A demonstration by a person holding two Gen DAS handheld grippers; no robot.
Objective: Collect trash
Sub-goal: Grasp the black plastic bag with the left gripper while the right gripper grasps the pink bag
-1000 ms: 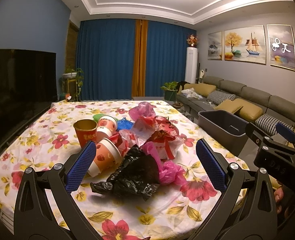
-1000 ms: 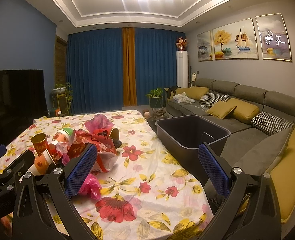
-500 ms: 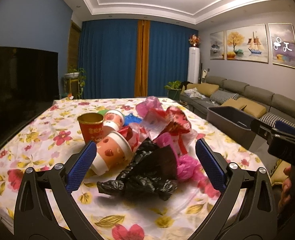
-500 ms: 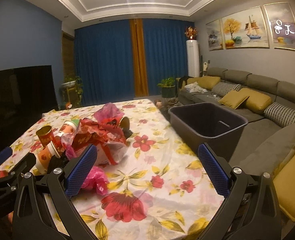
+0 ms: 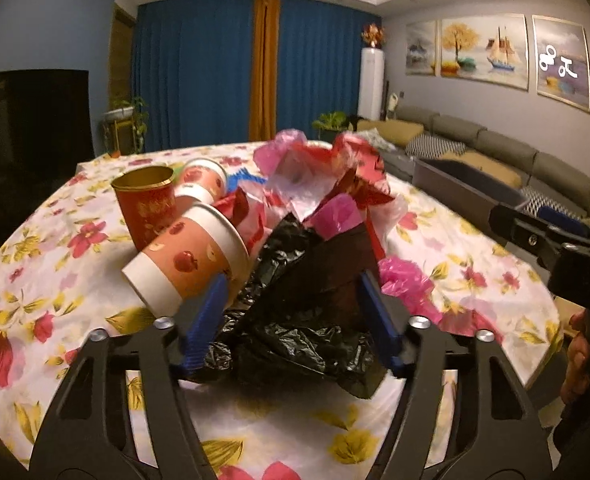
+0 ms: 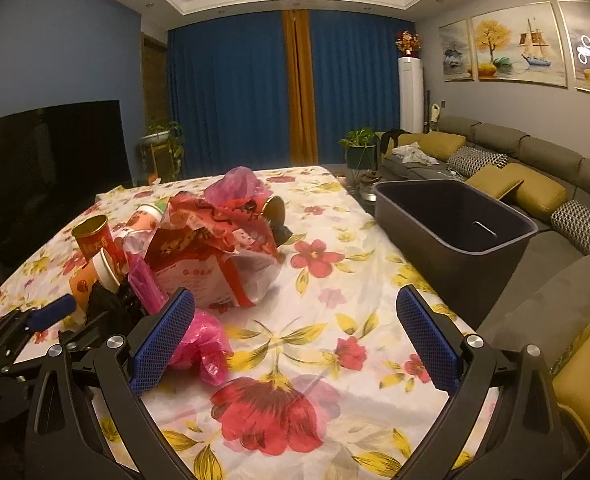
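Since the earlier frames the left gripper [image 5: 295, 316] had moved in on the near edge of the trash pile and its blue pads, wide apart before, had closed in against the black bag [image 5: 307, 300], pinching its crumpled sides. The bag lay on the floral table [image 5: 55, 272], touching a tipped paper cup [image 5: 191, 258] on its left. The right gripper [image 6: 295, 344] remained wide open and empty, just right of a pink bag [image 6: 203, 346], with the grey bin [image 6: 451, 228] far right.

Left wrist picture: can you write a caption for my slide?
Left gripper closing its blue pads on a crumpled black plastic bag beside paper cups on the flowered tablecloth.
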